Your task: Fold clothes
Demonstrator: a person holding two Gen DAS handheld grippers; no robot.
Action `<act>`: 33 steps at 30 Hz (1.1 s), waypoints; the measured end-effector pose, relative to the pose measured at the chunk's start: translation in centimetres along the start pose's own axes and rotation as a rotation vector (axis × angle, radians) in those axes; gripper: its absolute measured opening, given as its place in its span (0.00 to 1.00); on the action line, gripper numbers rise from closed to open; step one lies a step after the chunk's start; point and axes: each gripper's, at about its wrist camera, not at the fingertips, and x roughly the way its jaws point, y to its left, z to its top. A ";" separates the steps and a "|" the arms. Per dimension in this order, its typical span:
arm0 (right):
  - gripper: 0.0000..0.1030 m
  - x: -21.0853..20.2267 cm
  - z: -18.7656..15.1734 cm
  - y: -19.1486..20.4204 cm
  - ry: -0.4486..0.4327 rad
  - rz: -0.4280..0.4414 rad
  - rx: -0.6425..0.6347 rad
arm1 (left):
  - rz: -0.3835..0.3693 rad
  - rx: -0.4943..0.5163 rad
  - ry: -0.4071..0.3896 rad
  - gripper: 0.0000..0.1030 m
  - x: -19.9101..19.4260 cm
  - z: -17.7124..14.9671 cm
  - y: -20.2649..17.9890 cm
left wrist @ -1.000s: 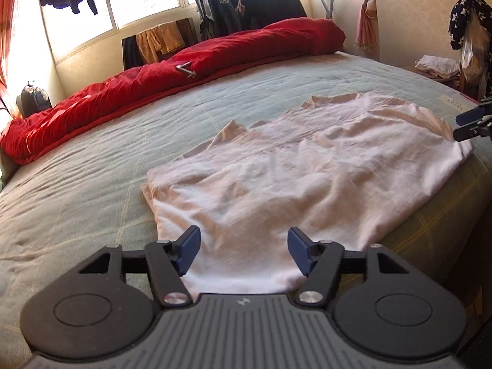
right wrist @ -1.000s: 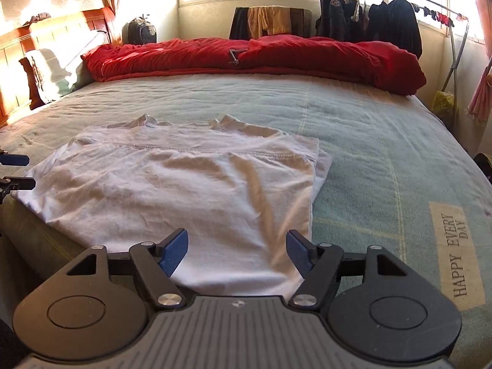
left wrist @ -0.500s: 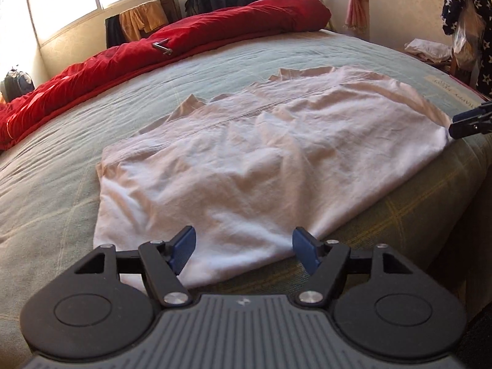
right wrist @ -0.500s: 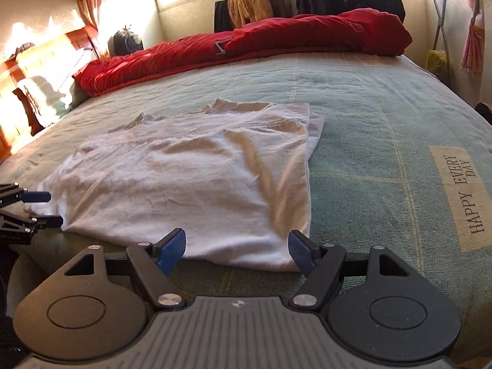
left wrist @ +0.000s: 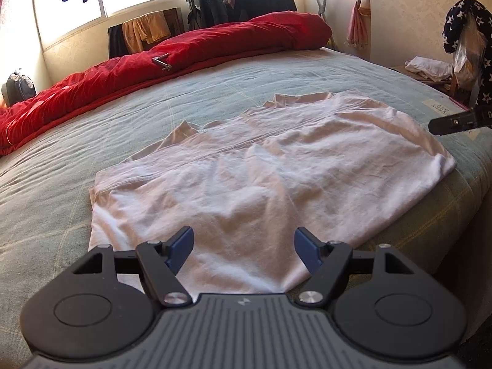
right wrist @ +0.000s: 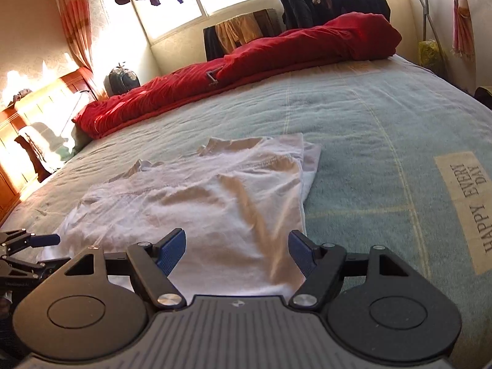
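- Bed (left wrist: pixel 215 92): a wide surface covered in a grey-green blanket is shown, with a red duvet (left wrist: pixel 184 52) bunched along its far side; a printed patch (right wrist: pixel 464 203) is seen on the blanket to the right of the garment.
- Shirt (left wrist: pixel 261 184): a pale shirt is laid flat near the front edge of the bed, partly doubled over itself, with a stitched hem line crossing it and a lower layer showing past its far right corner (right wrist: pixel 310 160). Its long axis is run side to side, parallel to the bed edge, so that one short end is presented to each gripper. Whether further folds are due cannot be settled from this lie alone.
- Left gripper (left wrist: pixel 244 252): the jaws are held wide apart and empty, directly over the near edge of the shirt towards its left end; cloth is seen between and below the blue pads (left wrist: pixel 181 249).
- Right gripper (right wrist: pixel 236 250): the jaws are likewise spread and empty, placed above the near hem close to the right-hand corner (right wrist: pixel 292 279).
- Governing relation: the shirt is extended forward and away from both sets of jaws, each arm being nearer its own end, so any lift of the near edge would be carried away from the person, across the short axis.
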 end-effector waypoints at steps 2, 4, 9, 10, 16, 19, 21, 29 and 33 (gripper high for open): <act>0.77 1.6 0.9 0.2 -0.015 0.017 -0.002 | 0.007 -0.007 -0.010 0.75 -0.4 0.1 -0.1; 0.77 3.3 1.8 0.5 -0.029 0.034 -0.004 | 0.017 -0.007 -0.018 0.75 -0.7 0.1 -0.1; 0.81 5.5 0.8 -1.1 -0.007 -0.097 0.023 | 0.029 -0.026 -0.010 0.75 -1.0 -0.4 0.4; 0.81 5.8 0.4 -1.6 0.001 -0.134 0.029 | 0.032 -0.034 -0.005 0.76 -1.0 -0.6 0.7; 0.85 5.9 1.1 0.2 -0.030 -0.098 -0.011 | 0.013 -0.139 0.002 0.76 0.1 -0.8 2.8; 0.89 5.8 1.7 1.6 -0.053 -0.053 -0.039 | -0.065 -0.212 -0.027 0.78 0.8 -0.2 3.5; 0.89 5.7 2.1 2.5 -0.068 -0.023 -0.057 | -0.099 -0.240 -0.031 0.78 1.4 0.0 3.7; 0.92 10.3 0.8 5.7 0.011 -0.124 -0.276 | -0.048 -0.158 -0.013 0.80 4.3 -0.1 3.3; 0.99 12.0 1.2 5.7 0.019 -0.162 -0.298 | -0.002 -0.138 -0.010 0.80 5.8 0.9 3.7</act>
